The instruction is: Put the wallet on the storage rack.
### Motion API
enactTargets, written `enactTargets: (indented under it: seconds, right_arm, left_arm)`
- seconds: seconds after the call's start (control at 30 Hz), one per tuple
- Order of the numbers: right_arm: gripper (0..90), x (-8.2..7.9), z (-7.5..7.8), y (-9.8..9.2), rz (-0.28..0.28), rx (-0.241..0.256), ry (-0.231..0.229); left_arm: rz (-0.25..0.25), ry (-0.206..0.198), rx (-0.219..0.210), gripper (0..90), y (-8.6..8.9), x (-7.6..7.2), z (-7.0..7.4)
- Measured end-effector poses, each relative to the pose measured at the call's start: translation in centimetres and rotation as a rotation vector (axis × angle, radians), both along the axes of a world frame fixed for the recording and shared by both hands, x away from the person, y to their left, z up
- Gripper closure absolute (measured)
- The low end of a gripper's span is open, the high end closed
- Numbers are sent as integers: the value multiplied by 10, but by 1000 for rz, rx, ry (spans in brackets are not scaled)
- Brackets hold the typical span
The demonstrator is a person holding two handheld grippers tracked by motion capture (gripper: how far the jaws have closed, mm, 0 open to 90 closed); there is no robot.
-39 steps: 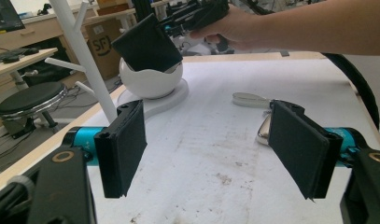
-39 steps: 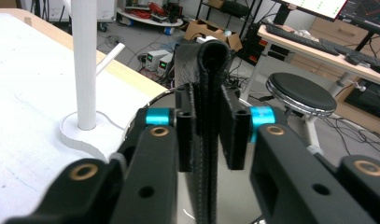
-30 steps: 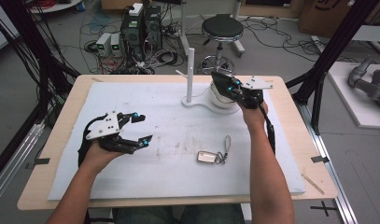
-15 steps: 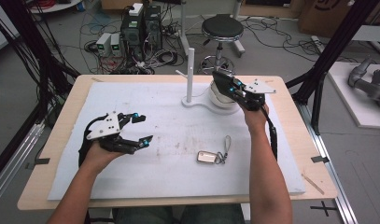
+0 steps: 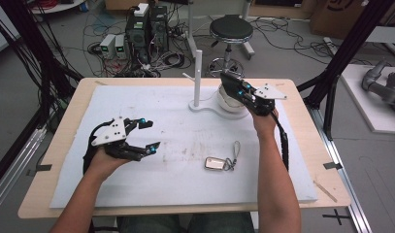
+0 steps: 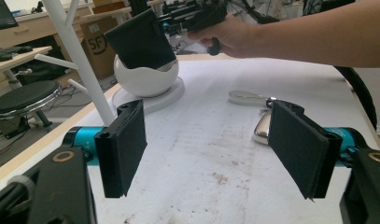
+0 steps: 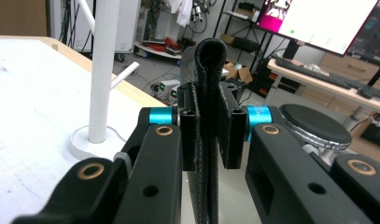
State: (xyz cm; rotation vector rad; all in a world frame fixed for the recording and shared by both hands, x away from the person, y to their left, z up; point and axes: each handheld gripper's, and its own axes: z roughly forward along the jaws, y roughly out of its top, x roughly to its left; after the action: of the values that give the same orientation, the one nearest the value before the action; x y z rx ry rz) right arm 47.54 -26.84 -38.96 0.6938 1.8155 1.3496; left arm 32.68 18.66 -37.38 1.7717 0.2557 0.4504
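Note:
My right gripper (image 5: 231,83) is shut on a black folded wallet (image 7: 209,93) and holds it over the white bowl (image 5: 226,103) at the table's far side; from the left gripper view the wallet (image 6: 142,43) dips into the bowl (image 6: 145,79). A white peg stand (image 5: 198,77) rises just left of the bowl. A silver key fob with a strap (image 5: 219,162) lies on the white mat. My left gripper (image 5: 147,134) hovers open over the mat's left part, nothing between its jaws; in its own view the gripper (image 6: 211,147) points toward the fob (image 6: 262,128).
The white mat (image 5: 185,145) covers a wooden table (image 5: 311,126). Behind the table stand a round stool (image 5: 231,28), computers and cables. Black frame posts flank both sides.
My right gripper has shifted slightly with the wallet over the bowl. The left gripper has hardly moved.

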Motion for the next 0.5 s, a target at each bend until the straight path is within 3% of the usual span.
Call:
enactTargets:
  seconds: [0.1,0.17,0.33,0.4,0.5]
  right_arm:
    - [816,0,-5,-2,-2,-10,-33]
    - [816,-2,-7,-1,2,10,-23]
    - [816,-2,-7,0,-7,3,-36]
    - [817,-2,-6,0,-11,23,-21]
    - [817,-3,0,3,-2,62,-65]
  left_arm:
    - [-1,-1,0,281,0,0,0]
    - [-1,-2,0,280,0,0,0]
    - [-7,-2,0,281,0,0,0]
    - [-6,1,-1,280,0,0,0]
    - [-5,4,2,280,-1,1,-1]
